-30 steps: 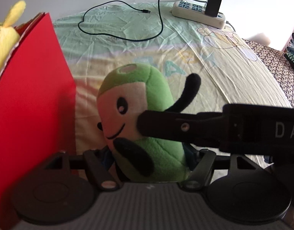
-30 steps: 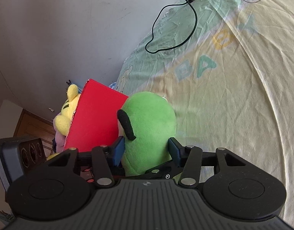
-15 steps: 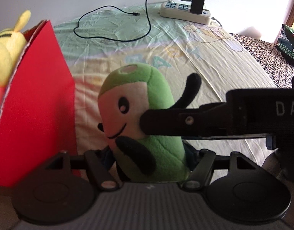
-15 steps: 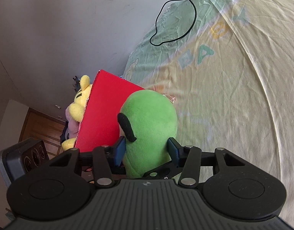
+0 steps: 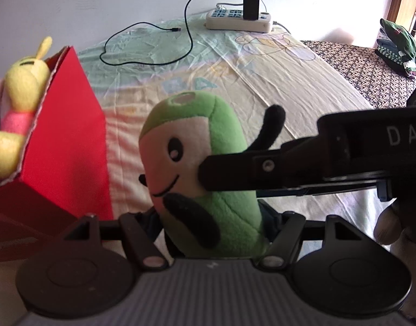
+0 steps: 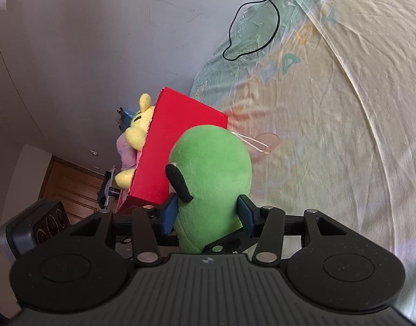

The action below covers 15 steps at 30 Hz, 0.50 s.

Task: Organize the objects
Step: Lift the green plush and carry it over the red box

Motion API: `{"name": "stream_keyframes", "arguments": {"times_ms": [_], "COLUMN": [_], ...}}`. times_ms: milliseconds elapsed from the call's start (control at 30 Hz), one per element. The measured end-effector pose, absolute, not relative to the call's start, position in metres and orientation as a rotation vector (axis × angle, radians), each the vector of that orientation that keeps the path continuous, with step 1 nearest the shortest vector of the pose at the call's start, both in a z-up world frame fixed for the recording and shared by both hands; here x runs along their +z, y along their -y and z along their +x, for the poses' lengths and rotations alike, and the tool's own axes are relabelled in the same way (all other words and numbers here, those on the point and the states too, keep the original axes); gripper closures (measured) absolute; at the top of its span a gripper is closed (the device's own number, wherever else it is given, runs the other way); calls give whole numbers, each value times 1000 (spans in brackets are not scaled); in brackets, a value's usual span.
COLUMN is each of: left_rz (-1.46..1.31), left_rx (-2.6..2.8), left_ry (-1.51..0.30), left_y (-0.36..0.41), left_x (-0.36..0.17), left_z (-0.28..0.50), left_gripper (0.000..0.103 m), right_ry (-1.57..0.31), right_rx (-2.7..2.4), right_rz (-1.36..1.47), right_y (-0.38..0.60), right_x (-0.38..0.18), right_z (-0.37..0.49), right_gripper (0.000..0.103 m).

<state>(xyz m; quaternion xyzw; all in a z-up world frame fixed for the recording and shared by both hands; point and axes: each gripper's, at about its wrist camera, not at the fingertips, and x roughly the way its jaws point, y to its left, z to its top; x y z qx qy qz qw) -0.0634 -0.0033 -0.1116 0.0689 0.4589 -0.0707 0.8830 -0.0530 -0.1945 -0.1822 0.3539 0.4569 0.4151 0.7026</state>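
Observation:
A green plush toy [image 5: 199, 163] with a pale face and black arms is held upright above the bed. My left gripper [image 5: 212, 217] is shut on its lower body. My right gripper [image 6: 208, 213] is shut on it too, and one of its fingers [image 5: 235, 171] crosses the toy's face from the right in the left wrist view. The toy's green back [image 6: 210, 174] fills the middle of the right wrist view. A red box [image 5: 64, 141] stands to the left, with a yellow plush [image 5: 23, 95] inside; both also show in the right wrist view, the box [image 6: 178, 141] and the plush [image 6: 138, 130].
The bed sheet [image 5: 262, 81] is pale yellow and green with printed letters. A black cable [image 5: 153, 40] and a white power strip [image 5: 238, 21] lie at its far end by the wall. Folded green clothes [image 5: 398, 46] sit far right. A wooden door [image 6: 69, 184] is beyond the box.
Both grippers have lifted the green toy higher, keeping their hold. The red box now sits lower and farther away in both views, and more of the yellow plush shows.

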Motion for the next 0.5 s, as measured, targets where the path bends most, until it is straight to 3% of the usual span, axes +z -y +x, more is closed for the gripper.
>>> {"name": "stream_keyframes", "arguments": {"times_ms": [500], "left_rz": [164], "left_rx": [-101], "left_ry": [-779], "left_y": [-1], "left_x": [-60], "left_z": [-97], "left_gripper": [33], "right_ry": [-810], "right_rx": [1024], "right_rz": [787], "right_y": [194], "right_x": [-136], "right_z": [-78], "right_gripper": [52]}}
